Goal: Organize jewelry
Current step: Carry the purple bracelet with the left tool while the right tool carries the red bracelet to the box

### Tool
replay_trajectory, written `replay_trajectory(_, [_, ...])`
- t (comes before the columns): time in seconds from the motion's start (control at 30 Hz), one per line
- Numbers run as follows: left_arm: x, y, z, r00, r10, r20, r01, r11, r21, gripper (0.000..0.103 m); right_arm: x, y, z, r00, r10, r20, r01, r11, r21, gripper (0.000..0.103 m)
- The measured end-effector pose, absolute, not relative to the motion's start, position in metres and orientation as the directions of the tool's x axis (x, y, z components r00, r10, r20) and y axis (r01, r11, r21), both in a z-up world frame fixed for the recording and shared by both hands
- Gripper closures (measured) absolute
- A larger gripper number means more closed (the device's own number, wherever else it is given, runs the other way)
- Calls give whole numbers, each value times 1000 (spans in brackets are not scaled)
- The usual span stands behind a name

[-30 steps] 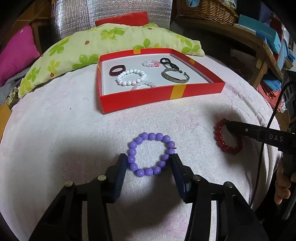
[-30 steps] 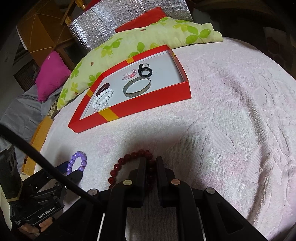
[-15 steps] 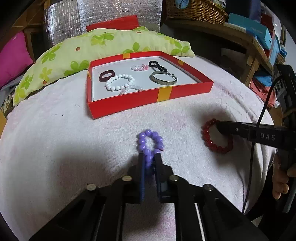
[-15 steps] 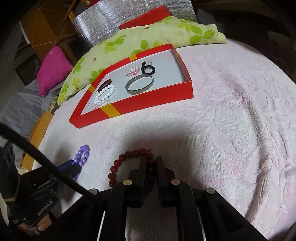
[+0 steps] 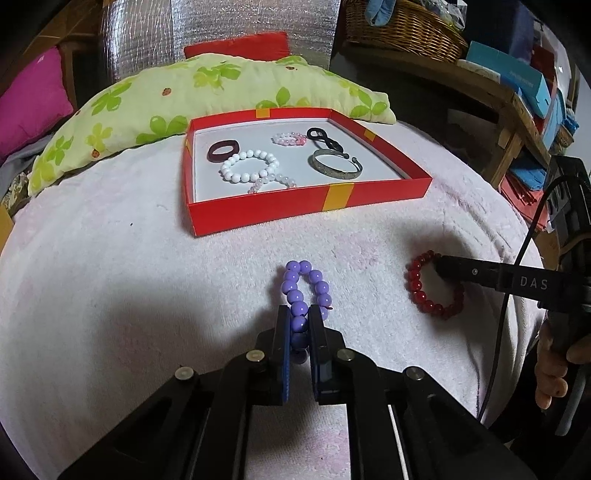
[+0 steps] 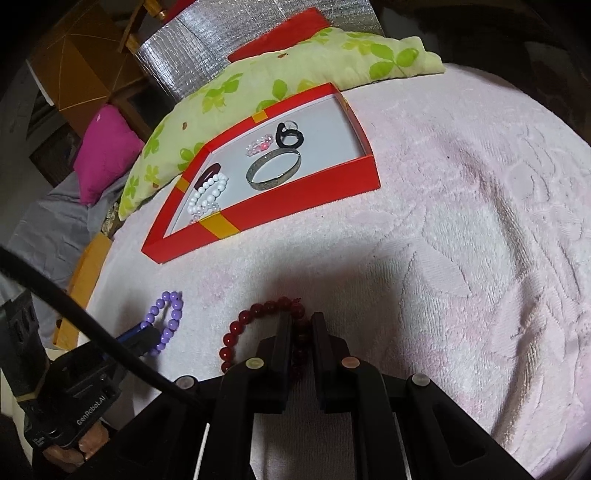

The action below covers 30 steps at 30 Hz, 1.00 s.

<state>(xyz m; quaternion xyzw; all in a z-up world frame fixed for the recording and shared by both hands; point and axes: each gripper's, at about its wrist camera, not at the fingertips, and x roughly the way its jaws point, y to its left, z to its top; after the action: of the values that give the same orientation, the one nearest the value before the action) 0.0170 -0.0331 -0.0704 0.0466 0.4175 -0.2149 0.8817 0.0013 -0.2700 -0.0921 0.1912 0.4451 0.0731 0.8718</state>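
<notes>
Pink towel (image 5: 110, 295) underlies red tray (image 5: 306, 206); floral pillow (image 5: 155, 110) behind.

Glossy beads, matt card, soft cloth

Around the red box (image 5: 258, 212), which looks like matt card with a white paper-like floor, we see a pale pink cover (image 5: 110, 277) of nubby, embossed cloth; inside the box lies a dull grey metal bangle (image 5: 334, 165) beside smooth white beads (image 5: 245, 166). In front of the box, the purple beads (image 5: 303, 291) and red beads (image 5: 424, 299) shine like glossy plastic. Behind it sit a printed cotton-like pillow (image 5: 207, 88) and a woven wicker basket (image 5: 402, 33).
</notes>
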Motion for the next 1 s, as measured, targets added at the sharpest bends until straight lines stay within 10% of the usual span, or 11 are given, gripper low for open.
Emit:
replay_trajectory(0.4, [16,-32,-65,570,-349,-743,411,905,-110,94,-3,-250,-86,610,221,-761,-44,968,246,92])
replay_trajectory(1.0, [8,-31,-38,599,-421,-681,443,883,-157,94,-16,-256,-44,743,326,-584,-93,915,393,92])
